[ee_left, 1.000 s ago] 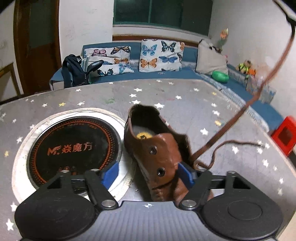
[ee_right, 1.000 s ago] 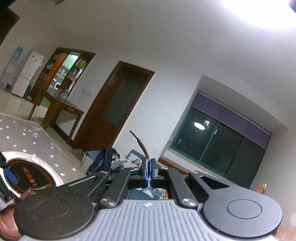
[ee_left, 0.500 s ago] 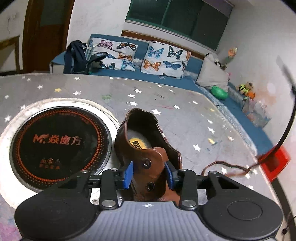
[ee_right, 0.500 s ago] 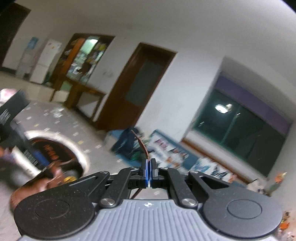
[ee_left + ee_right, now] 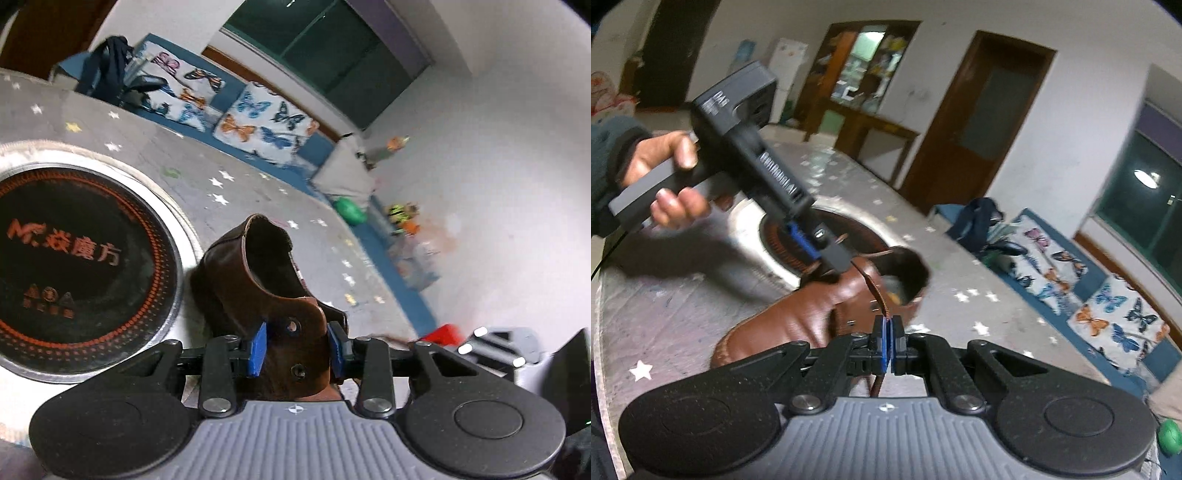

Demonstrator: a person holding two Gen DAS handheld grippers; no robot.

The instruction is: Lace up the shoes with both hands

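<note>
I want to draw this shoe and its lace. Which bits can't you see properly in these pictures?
- Toe of the brown shoe: left wrist view, hidden behind the left gripper.
- Lace: right wrist view, its lower run drops behind the right gripper; which eyelet it enters is blurred.
- Left gripper's tip: right wrist view, motion blur.
- Shoe's insole label: both views, too dark or small to read.

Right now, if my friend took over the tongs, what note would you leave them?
Left tongs: clamped on the eyelet flap of the brown leather shoe, steadying it.
Right tongs: shut on the brown shoelace, tip poking out above the pads.
The shoe stands on the starry table beside the round cooktop.
Done: shoe steadied, lace gripped.
Left: thread the eyelets, which look empty.
</note>
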